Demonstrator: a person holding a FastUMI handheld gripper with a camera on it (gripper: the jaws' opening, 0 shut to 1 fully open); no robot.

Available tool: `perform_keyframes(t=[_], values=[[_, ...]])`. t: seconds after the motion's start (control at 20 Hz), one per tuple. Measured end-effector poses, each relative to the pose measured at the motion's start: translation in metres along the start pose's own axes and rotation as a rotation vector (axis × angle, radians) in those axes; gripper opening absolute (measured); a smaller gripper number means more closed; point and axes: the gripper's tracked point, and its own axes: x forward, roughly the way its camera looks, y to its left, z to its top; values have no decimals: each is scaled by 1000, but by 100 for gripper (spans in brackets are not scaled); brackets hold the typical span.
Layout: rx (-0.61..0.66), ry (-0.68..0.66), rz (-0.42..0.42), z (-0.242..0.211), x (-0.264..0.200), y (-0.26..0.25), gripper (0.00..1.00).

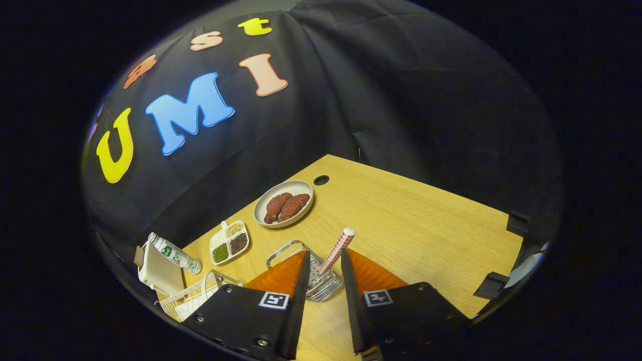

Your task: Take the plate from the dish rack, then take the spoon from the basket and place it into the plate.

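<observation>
The tool (323, 281) is held low over the wooden surface (426, 225) with its fingers apart and nothing clamped between them. The gap is aimed at the wire basket (306, 273), which stands just ahead of the fingertips, so the opening appears to be lined up for the spoon (337, 252). Only the red-and-white patterned handle of the spoon is seen; it leans out of the basket, tilted up and toward the right finger, and its bowl is hidden inside the wire. A handle standing proud like this is judged easy to pinch from above, which probably explains the straight-on approach.

Beside the left finger, a white dish rack (188, 298) is set at the near corner of the surface, with a pale board-like item (160, 273) leaning in it; whether this is the plate cannot be told. A small bottle (174, 253) lies against it.

Farther on, a divided white tray (229, 241) of grains and seeds is placed, and beyond it a round plate (265, 216) carrying two pieces of meat (286, 206). A round hole (321, 179) is cut in the surface near the far edge, and the black cloth wall (401, 100) closes the scene behind.
</observation>
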Motion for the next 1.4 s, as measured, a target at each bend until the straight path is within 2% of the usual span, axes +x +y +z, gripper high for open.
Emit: perform_keyframes(t=[0.3,0.35,0.4,0.5,0.55,0.6,0.65,0.95,1.4], values=[[31,48,-49,-4,30,-8,40],[41,54,-28,-4,34,-5,40],[48,52,-37,-2,36,-5,29],[96,46,29,3,35,10,19],[94,44,28,3,36,12,11],[96,43,56,2,37,18,11],[85,39,54,3,37,22,4],[0,22,82,10,28,39,4],[-182,-102,144,51,-15,81,4]])
